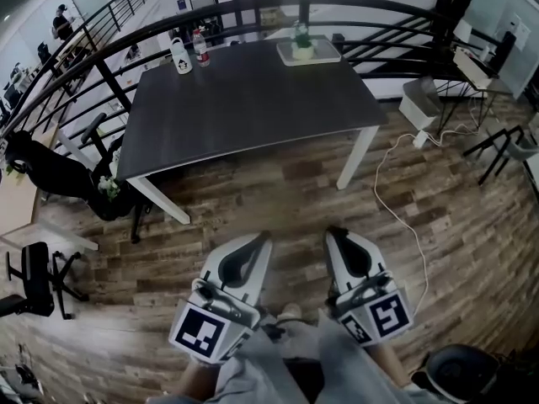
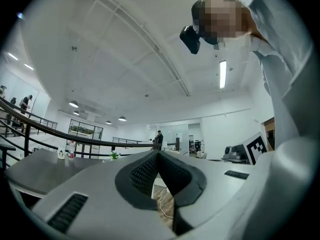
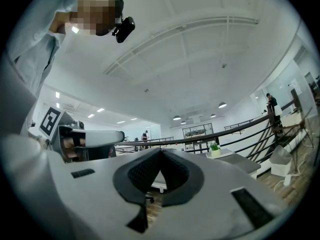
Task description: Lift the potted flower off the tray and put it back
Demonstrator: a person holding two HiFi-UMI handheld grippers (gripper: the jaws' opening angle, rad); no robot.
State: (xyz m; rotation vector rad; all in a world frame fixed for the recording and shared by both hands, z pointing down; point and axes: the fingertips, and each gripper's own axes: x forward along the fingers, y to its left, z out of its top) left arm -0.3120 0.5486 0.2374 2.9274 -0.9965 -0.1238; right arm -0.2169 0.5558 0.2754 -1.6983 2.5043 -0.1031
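Observation:
The potted flower point(image 1: 301, 42), green leaves in a pale pot, stands on a white tray point(image 1: 323, 55) at the far right end of the dark table point(image 1: 244, 108). Both grippers are low in the head view, over the wooden floor and well short of the table. My left gripper point(image 1: 256, 242) has its jaws shut on nothing, tips meeting. My right gripper point(image 1: 337, 236) is likewise shut and empty. The left gripper view shows the flower point(image 2: 114, 155) small and far off past the left gripper point(image 2: 158, 152). In the right gripper view the flower point(image 3: 215, 148) stands to the right of the right gripper point(image 3: 161, 150).
Two bottles point(image 1: 181, 57) stand at the table's far left corner. A curved black railing point(image 1: 118, 40) runs behind the table. Black office chairs point(image 1: 50, 175) sit at the left. A white cable point(image 1: 396, 192) snakes across the floor at the right, near a white box point(image 1: 418, 103).

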